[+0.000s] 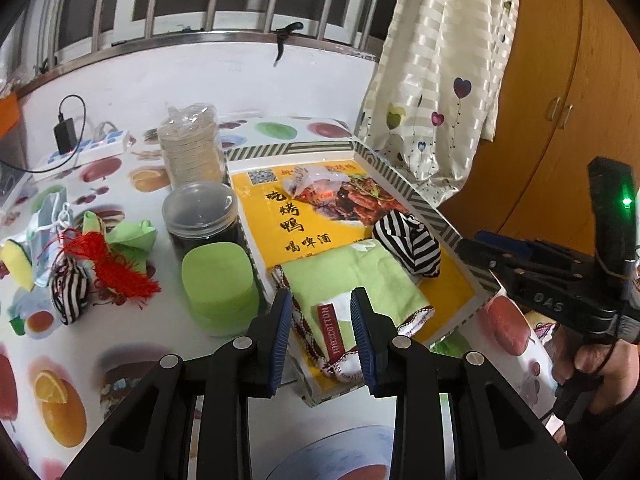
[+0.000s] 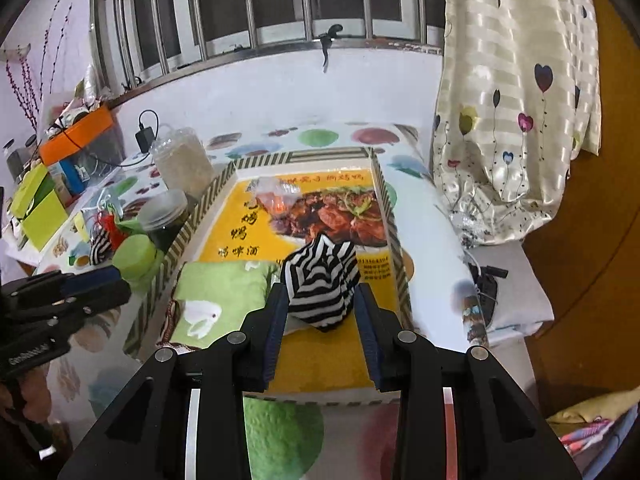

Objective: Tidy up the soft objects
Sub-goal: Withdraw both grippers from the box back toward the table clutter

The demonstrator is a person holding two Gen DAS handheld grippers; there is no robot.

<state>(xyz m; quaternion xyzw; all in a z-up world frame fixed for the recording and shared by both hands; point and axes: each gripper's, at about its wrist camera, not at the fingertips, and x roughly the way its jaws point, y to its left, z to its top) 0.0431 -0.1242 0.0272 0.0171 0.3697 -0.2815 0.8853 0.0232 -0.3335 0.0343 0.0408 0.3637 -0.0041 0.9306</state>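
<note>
A shallow tray (image 1: 452, 222) with a yellow food poster floor lies on the table. In it lie a folded green towel (image 1: 356, 276), a black-and-white striped soft pouch (image 1: 408, 246) and a crumpled plastic bag (image 1: 316, 184). My left gripper (image 1: 322, 338) is open, its fingers either side of the towel's near corner. My right gripper (image 2: 322, 330) is open around the striped pouch (image 2: 320, 284), which rests on the tray (image 2: 386, 200); the green towel (image 2: 218, 292) lies left of it. A second striped pouch (image 1: 68, 288), a red tassel (image 1: 114, 266), green cloth (image 1: 132, 232) and a face mask (image 1: 48, 216) lie at the table's left.
A dark jar (image 1: 202, 216), a green lidded tub (image 1: 220, 280) and a clear canister (image 1: 190, 146) stand just left of the tray. A power strip with charger (image 1: 80, 148) is behind. A curtain (image 1: 440, 80) hangs at the right, and a wooden cabinet (image 1: 568, 112) stands beyond.
</note>
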